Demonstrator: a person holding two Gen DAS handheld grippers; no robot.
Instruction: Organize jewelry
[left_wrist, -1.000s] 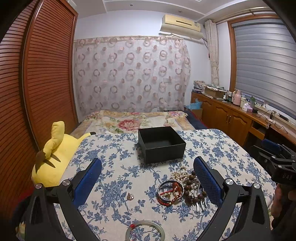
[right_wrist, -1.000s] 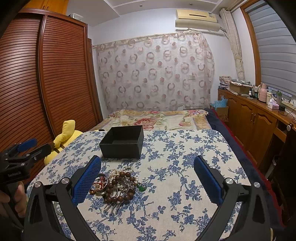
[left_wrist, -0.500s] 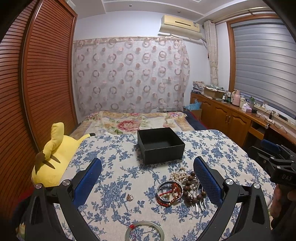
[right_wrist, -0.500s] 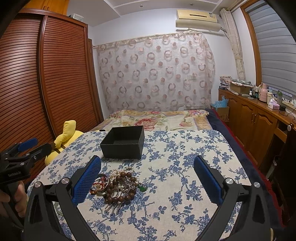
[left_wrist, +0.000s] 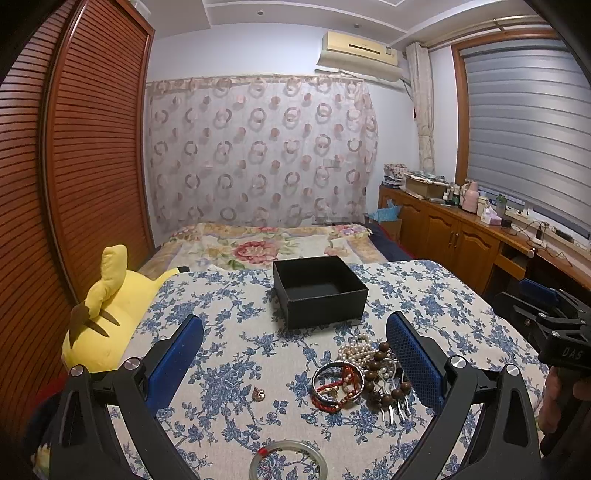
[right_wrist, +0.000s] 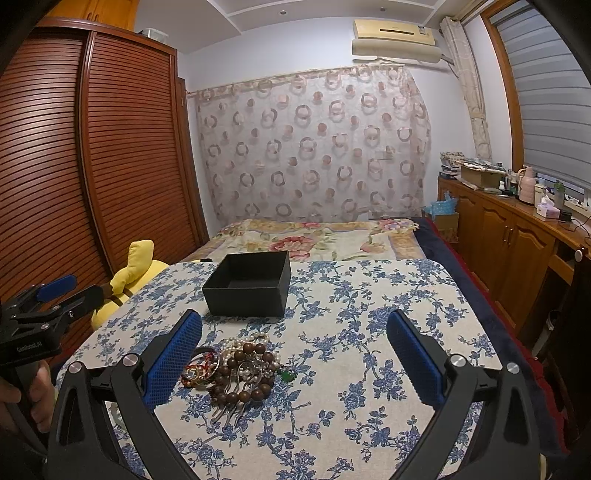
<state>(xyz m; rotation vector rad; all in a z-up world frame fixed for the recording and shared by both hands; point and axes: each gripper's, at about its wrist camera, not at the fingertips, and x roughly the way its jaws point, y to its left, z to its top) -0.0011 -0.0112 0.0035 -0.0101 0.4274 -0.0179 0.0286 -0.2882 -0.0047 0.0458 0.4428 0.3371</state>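
While both wait spread, jewelry pile lies nearest left hand-held gripper.

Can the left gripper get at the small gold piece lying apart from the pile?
Probably yes. The left gripper is open, and the gold piece lies alone on bare cloth between its fingers, clear of the jewelry pile.

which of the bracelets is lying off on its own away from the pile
The pale green bangle with a red thread wrap, at the table's near edge. The red cord bracelets and brown bead bracelet lie tangled together in the pile before the black box.
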